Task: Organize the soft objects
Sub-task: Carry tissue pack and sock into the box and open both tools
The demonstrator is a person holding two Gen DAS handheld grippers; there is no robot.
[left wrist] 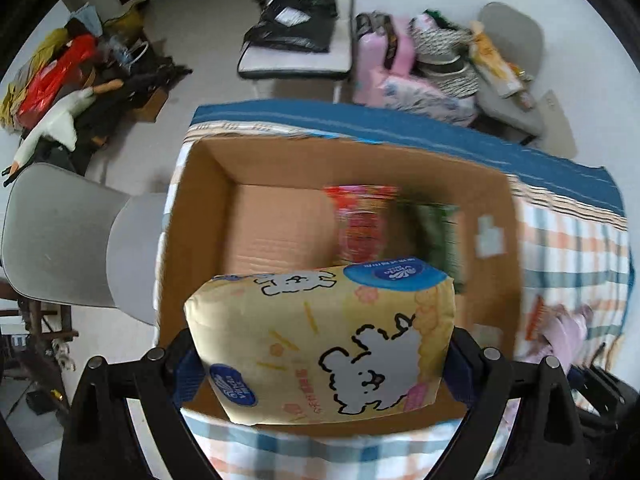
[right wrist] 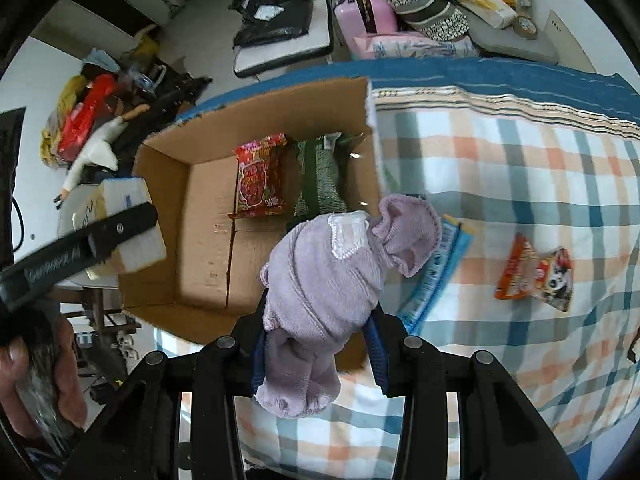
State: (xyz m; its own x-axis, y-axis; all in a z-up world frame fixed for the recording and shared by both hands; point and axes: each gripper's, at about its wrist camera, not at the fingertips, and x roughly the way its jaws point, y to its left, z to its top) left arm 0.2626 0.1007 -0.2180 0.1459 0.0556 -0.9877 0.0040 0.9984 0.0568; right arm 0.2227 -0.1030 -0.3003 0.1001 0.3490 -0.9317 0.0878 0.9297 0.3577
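Domestic premises, a lived-in room used for storage. Evidence: a plaid tablecloth (right wrist: 520,168) over the table; a white chair (left wrist: 304,60) carrying a black plastic bag (left wrist: 292,28); a pink suitcase (right wrist: 362,16); a goose plush toy (left wrist: 56,124) among bags heaped on the floor; a grey chair (left wrist: 68,236) beside the table's left edge.

Surface: a table under a plaid cloth (right wrist: 500,184) with a blue striped far edge.
Landmark: open cardboard box (right wrist: 200,240), resting on the cloth's left part.
Just right of the box: a blue-and-white packet (right wrist: 440,264), lying flat.
Further right of the box: an orange snack packet (right wrist: 536,276), well apart from it.
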